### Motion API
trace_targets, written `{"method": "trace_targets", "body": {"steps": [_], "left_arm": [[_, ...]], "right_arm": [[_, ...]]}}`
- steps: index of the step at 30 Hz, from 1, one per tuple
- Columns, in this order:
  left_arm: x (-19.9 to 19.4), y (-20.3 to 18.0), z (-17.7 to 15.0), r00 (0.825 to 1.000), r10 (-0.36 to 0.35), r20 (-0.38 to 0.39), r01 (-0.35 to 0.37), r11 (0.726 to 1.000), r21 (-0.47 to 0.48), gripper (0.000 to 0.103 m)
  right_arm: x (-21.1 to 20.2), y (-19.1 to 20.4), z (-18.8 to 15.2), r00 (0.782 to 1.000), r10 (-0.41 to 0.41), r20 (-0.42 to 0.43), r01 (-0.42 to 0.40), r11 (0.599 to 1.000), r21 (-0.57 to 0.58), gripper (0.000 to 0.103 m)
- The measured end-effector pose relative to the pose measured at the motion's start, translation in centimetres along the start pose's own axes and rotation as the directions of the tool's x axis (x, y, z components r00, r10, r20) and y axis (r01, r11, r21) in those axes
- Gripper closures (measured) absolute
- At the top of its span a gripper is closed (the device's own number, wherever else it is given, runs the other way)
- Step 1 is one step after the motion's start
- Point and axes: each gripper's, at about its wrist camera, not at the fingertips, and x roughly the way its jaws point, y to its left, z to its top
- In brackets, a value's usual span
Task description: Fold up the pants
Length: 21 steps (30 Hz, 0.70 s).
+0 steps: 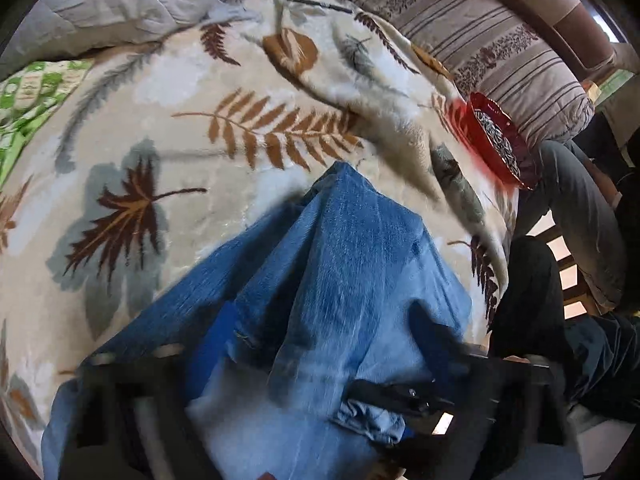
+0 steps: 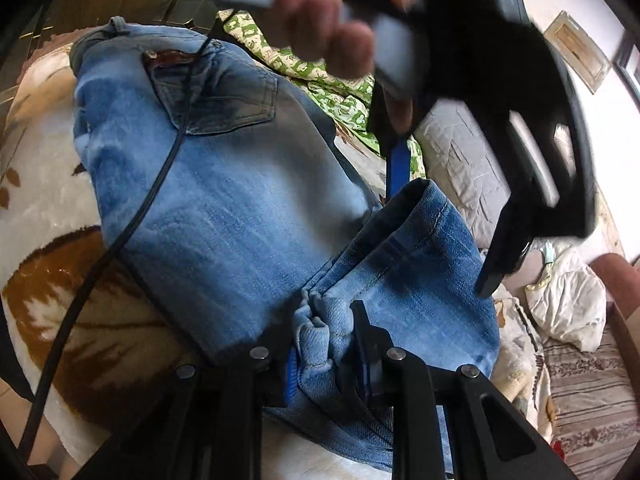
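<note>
Blue jeans (image 2: 224, 200) lie folded on a leaf-print blanket (image 1: 160, 120), waistband and back pocket (image 2: 224, 100) at the far end. My right gripper (image 2: 320, 332) is shut on a bunched fold of denim near the leg end; the left wrist view shows it low down as the right gripper (image 1: 400, 400). A hand (image 2: 332, 32) holds my left gripper (image 2: 444, 232) above the leg hem (image 2: 420, 196), pointing steeply down. Its blurred fingers (image 1: 216, 332) straddle a raised ridge of the jeans (image 1: 340, 260). The cloth between them looks unsqueezed.
A red bowl of seeds (image 1: 496, 144) stands on the blanket's right edge by a striped pillow (image 1: 480, 40). A grey quilt (image 1: 120, 4) and green patterned cloth (image 1: 32, 96) lie at the left. A person's legs (image 1: 576, 208) are at the right. A black cable (image 2: 168, 160) crosses the jeans.
</note>
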Motion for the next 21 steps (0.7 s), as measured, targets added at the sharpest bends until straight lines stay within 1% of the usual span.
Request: {"method": "trace_targets", "body": {"steps": [1, 2, 3, 5, 7, 8, 11, 12, 13, 14, 15, 18, 21], "left_arm": [[0.3, 0.3, 0.2, 1.000, 0.013, -0.016, -0.013, 1.000, -0.011, 0.079], [0.7, 0.5, 0.3, 0.999, 0.005, -0.038, -0.006, 1.000, -0.026, 0.091], [0.5, 0.4, 0.4, 0.999, 0.004, -0.045, -0.005, 1.000, -0.011, 0.092], [-0.2, 0.0, 0.6, 0.999, 0.014, -0.035, -0.013, 1.000, 0.019, 0.093], [-1.3, 0.3, 1.1, 1.000, 0.020, -0.016, -0.020, 1.000, 0.016, 0.093], [-1.4, 0.8, 1.4, 0.999, 0.033, -0.022, -0.033, 0.999, 0.002, 0.093], [0.2, 2.2, 1.6, 0.994, 0.077, -0.080, -0.080, 0.996, -0.035, 0.093], [1.5, 2.9, 1.4, 0.990, 0.088, -0.110, -0.094, 0.994, -0.052, 0.092], [2.3, 3.4, 1.3, 0.989, 0.087, -0.123, -0.096, 0.993, -0.066, 0.092], [3.0, 3.8, 1.3, 0.988, 0.082, -0.130, -0.093, 0.992, -0.083, 0.089], [3.3, 4.0, 1.3, 0.989, 0.073, -0.127, -0.084, 0.992, -0.090, 0.088], [3.5, 4.0, 1.5, 0.988, 0.069, -0.137, -0.080, 0.994, -0.078, 0.087], [3.7, 2.9, 1.9, 0.981, 0.122, -0.148, -0.129, 0.991, -0.040, 0.084]], "right_arm": [[-0.2, 0.2, -0.1, 1.000, -0.004, 0.001, 0.004, 1.000, -0.009, 0.080], [-0.3, 0.5, 0.0, 1.000, -0.009, 0.000, 0.009, 1.000, -0.017, 0.080], [-0.4, 0.7, 0.0, 1.000, -0.014, -0.002, 0.014, 0.999, -0.028, 0.080], [-0.8, 1.2, 0.1, 0.999, -0.035, -0.003, 0.035, 0.997, -0.065, 0.080], [-1.5, 1.9, 0.2, 0.999, -0.047, 0.005, 0.047, 0.995, -0.093, 0.080], [-1.8, 2.3, 0.3, 0.998, -0.054, 0.008, 0.055, 0.993, -0.108, 0.080], [-2.4, 3.5, 0.4, 0.998, -0.066, 0.025, 0.069, 0.988, -0.140, 0.080], [-2.5, 3.8, 0.4, 0.998, -0.064, 0.023, 0.066, 0.987, -0.144, 0.080], [-2.4, 4.1, 0.3, 0.998, -0.066, 0.020, 0.068, 0.986, -0.151, 0.080], [-2.3, 4.3, 0.2, 0.997, -0.070, 0.019, 0.072, 0.985, -0.156, 0.080], [-2.4, 4.4, 0.0, 0.997, -0.076, 0.019, 0.078, 0.984, -0.161, 0.080], [-2.6, 4.7, 0.0, 0.996, -0.085, 0.010, 0.085, 0.982, -0.169, 0.080], [-2.7, 5.4, -0.1, 0.995, -0.098, 0.002, 0.097, 0.980, -0.175, 0.080]]}}
